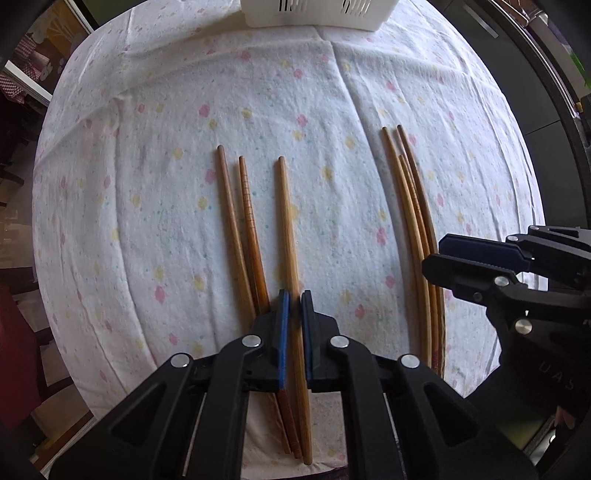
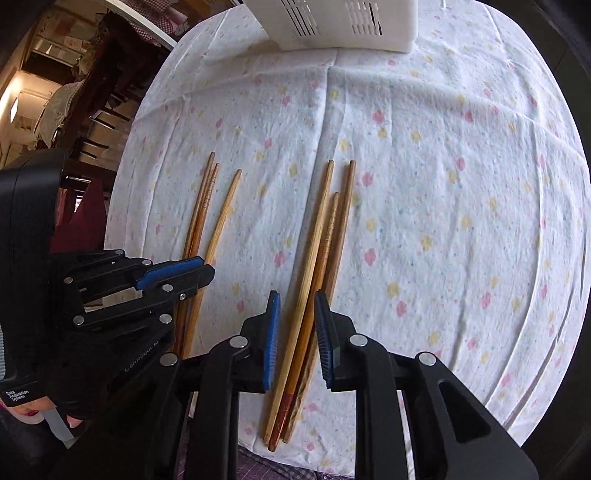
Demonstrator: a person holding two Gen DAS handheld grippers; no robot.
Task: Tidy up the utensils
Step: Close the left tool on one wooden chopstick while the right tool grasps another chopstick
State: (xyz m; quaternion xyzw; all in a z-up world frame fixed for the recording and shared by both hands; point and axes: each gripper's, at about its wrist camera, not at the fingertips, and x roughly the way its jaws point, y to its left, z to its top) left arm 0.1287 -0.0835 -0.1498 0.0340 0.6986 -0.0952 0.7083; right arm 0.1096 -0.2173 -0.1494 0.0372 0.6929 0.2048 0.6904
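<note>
- My left tool [image 1: 294,299] pinches one long, light brown chopstick [image 1: 286,221].
- My right tool [image 2: 297,301] stands partly open around three brown chopsticks [image 2: 325,236].

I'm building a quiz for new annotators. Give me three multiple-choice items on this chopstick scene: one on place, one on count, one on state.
1. Where does the white basket stand?
A. at the cloth's far edge
B. between the two chopstick groups
C. under the left gripper

2. How many chopsticks lie on the cloth?
A. four
B. six
C. eight

3. What is between the left gripper's pads?
A. nothing
B. a single chopstick
C. a spoon

Answers:
1 A, the basket sits beyond every chopstick tip.
2 B, there are three in the left group and three in the right group.
3 B, the blue pads close on the lone chopstick, apart from its two neighbours.
</note>
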